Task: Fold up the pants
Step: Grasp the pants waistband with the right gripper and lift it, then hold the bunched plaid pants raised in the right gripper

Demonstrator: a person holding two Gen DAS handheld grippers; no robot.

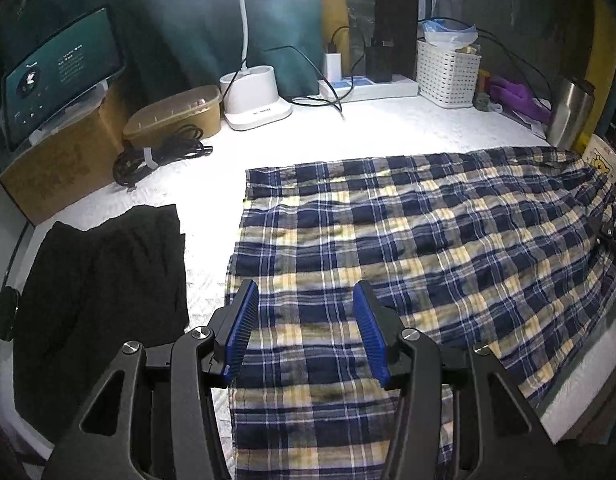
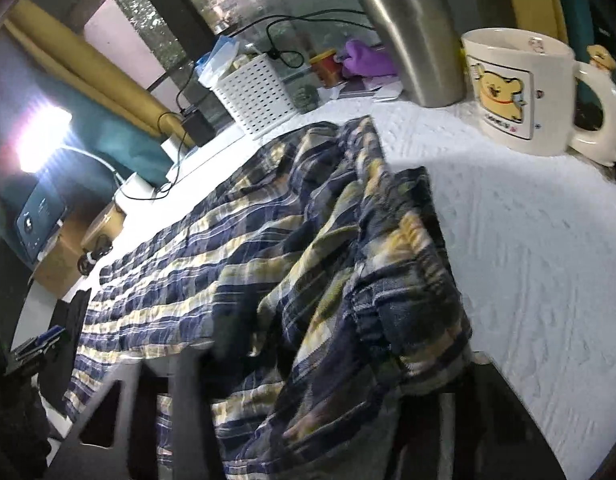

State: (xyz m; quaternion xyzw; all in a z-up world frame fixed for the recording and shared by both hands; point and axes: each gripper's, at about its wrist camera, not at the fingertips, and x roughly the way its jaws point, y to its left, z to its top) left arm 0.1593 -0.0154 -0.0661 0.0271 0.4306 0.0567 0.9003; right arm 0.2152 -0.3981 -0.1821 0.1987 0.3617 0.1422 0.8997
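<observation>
Below the left gripper (image 1: 305, 330) lie the pants (image 1: 408, 248), plaid in navy, yellow and white, spread flat across the white table (image 1: 211, 184); its blue pads (image 1: 243, 328) stand apart with nothing pinched, hovering over the near leg end. Left of that gripper sits a black cloth (image 1: 103, 292), and ahead of it a coiled cable (image 1: 155, 156), a brown tub (image 1: 175, 112) and a lamp base (image 1: 255, 98). Over on the right wrist view, the picture is smeared, and the right gripper (image 2: 308, 408) is buried: the pants' other end is bunched and lifted right over its fingers, cloth draped across the dark frame, so a grip looks likely, but I can't see the pads to say. Beyond that bunch stand a bear mug (image 2: 520, 92) and a steel tumbler (image 2: 412, 32), both off the fabric, with a white basket (image 2: 255, 96) further left.
</observation>
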